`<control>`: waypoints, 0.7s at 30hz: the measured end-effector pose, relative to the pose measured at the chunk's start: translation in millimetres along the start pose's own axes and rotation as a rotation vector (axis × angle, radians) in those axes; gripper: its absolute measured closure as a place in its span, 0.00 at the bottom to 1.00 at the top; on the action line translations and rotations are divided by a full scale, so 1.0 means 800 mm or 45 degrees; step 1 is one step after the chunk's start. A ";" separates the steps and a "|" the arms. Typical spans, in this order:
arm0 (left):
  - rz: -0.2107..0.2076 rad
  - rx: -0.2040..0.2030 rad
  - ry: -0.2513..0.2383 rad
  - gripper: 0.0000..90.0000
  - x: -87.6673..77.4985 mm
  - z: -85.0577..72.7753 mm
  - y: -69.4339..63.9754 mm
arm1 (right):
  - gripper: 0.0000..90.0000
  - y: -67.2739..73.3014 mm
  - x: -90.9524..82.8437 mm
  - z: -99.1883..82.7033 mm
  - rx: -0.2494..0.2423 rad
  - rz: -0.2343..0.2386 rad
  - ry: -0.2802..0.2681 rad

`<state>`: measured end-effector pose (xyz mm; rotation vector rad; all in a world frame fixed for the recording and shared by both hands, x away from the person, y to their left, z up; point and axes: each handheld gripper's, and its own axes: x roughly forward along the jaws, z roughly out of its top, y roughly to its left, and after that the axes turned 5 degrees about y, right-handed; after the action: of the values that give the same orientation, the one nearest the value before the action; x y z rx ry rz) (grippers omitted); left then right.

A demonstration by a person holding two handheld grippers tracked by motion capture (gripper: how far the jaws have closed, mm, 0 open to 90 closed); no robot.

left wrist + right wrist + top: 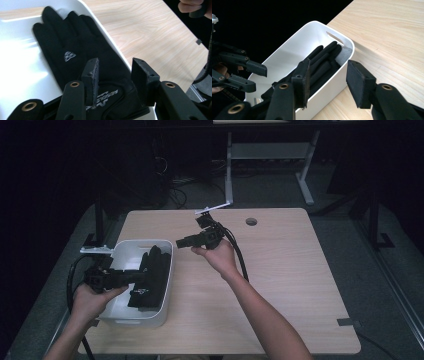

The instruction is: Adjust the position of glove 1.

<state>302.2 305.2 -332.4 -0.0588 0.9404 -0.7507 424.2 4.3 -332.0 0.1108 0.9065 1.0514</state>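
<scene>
Lying in the white bin (165,312) at the worktop's (280,285) left edge, a black glove (75,57) bears a small checkered logo and blurred, unreadable cuff lettering. Left hand-held gripper (113,75) hovers over it, jaws apart, empty; right hand-held gripper (327,82) likewise gapes empty beside the bin.

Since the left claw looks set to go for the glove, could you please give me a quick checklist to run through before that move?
1. Left claw open: ok, jaws apart and empty.
2. Black glove reachable: ok, it lies inside the white bin, its cuff draped over the rim just ahead of the jaws.
3. Right claw out of the way: ok, open, held beside the bin over the wooden table.
4. Cables clear of the bin: ok.
5. A second glove underneath: cannot tell.
</scene>
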 end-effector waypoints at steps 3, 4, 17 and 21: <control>-0.017 0.011 0.000 0.63 0.003 0.004 -0.006 | 0.54 -0.003 -0.008 -0.002 0.009 -0.014 -0.006; -0.021 0.016 -0.003 0.63 0.005 0.006 -0.008 | 0.54 -0.005 -0.010 -0.003 0.011 -0.010 -0.013; -0.071 0.054 -0.002 0.61 0.021 0.018 -0.026 | 0.46 -0.017 -0.041 -0.015 0.033 -0.035 -0.058; -0.093 0.068 -0.006 0.58 0.025 0.022 -0.031 | 0.46 -0.020 -0.048 -0.017 0.032 -0.045 -0.068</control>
<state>308.9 269.9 -326.7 -0.0484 0.9170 -0.8425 419.3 -38.6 -325.7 0.1428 0.8705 0.9999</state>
